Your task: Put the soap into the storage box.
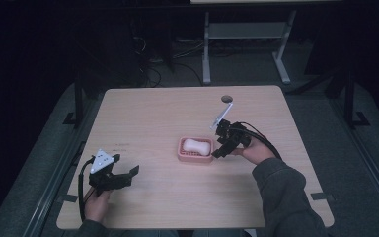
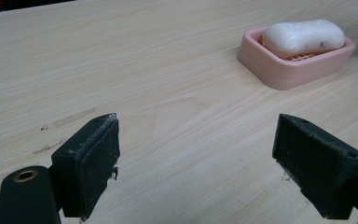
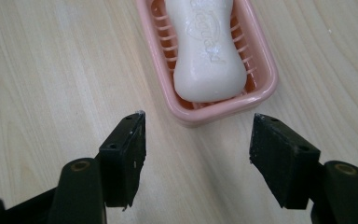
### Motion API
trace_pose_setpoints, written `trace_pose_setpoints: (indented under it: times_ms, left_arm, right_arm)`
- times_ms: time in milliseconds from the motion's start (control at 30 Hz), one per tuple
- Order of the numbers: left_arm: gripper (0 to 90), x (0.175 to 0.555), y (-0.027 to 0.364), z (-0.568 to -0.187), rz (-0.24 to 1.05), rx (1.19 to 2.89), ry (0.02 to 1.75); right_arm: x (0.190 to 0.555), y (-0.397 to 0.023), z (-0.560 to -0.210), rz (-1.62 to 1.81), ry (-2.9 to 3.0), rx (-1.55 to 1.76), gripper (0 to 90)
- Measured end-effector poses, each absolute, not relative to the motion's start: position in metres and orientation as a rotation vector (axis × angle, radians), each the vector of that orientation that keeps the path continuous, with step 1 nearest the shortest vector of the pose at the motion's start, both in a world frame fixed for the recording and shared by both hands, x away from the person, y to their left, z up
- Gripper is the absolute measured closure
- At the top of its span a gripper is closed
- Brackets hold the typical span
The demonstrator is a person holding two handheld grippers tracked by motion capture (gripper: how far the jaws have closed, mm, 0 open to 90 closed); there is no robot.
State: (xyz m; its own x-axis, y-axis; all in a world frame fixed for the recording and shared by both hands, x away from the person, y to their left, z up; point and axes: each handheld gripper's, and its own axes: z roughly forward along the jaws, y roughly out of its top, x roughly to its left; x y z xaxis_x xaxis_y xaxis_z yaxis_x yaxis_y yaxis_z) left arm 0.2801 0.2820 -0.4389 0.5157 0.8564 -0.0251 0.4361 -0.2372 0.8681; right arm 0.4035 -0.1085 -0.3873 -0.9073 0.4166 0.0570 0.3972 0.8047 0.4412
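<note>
A white bar of soap (image 1: 197, 145) (image 2: 304, 36) (image 3: 207, 51) lies in a pink ribbed soap dish (image 1: 182, 155) (image 2: 289, 72) (image 3: 265, 70) near the middle of the wooden table (image 1: 168, 113). My right gripper (image 1: 219, 149) (image 3: 196, 144) hangs just right of the dish, open, its jaws short of the dish's near end with nothing between them. My left gripper (image 1: 128, 174) (image 2: 196, 161) rests low over the table's front left, open and empty, with the dish far off at the upper right of its view.
A round cable hole (image 1: 226, 98) sits near the table's far edge. Beyond the table stands a grey metal desk frame (image 1: 242, 44) on a dark floor. Faint scuff marks (image 2: 67, 117) mark the wood near the left gripper.
</note>
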Motion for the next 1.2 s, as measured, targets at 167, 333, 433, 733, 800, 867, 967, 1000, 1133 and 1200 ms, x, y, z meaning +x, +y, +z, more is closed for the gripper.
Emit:
trace_pose_setpoints:
  times_ms: [167,333,433,733,800,867,967,1000,1133,1200]
  left_arm:
    - [14.1,0.280,0.282,-0.439,0.590,1.862,1.068]
    - [14.1,0.280,0.282,-0.439,0.588,1.865,1.070]
    - [14.1,0.280,0.282,-0.439,0.588,1.865,1.070]
    - [14.1,0.280,0.281,-0.439,0.584,1.871,1.071]
    - [14.1,0.280,0.281,-0.439,0.583,1.869,1.073]
    - [14.1,0.280,0.281,-0.439,0.583,1.869,1.073]
    - [14.1,0.280,0.281,-0.439,0.584,1.871,1.070]
    - [14.1,0.280,0.281,-0.439,0.584,1.873,1.069]
    - [14.1,0.280,0.281,-0.440,0.587,1.876,1.068]
    - [14.1,0.280,0.280,-0.440,0.586,1.875,1.068]
  right_arm:
    - [0.401,-0.108,-0.388,0.684,2.954,0.664,35.0]
    - [0.399,-0.111,-0.387,0.688,2.951,0.663,34.9]
    - [0.397,-0.115,-0.388,0.701,2.948,0.679,34.9]
    - [0.391,-0.125,-0.393,0.698,2.949,0.705,34.4]
    - [0.390,-0.127,-0.393,0.718,2.942,0.702,34.4]
    - [0.388,-0.130,-0.394,0.719,2.940,0.716,34.4]
    - [0.384,-0.134,-0.397,0.729,2.939,0.726,34.4]
    - [0.384,-0.135,-0.398,0.731,2.939,0.727,34.4]
    - [0.381,-0.140,-0.402,0.727,2.940,0.745,34.4]
    - [0.379,-0.142,-0.404,0.733,2.940,0.750,34.4]
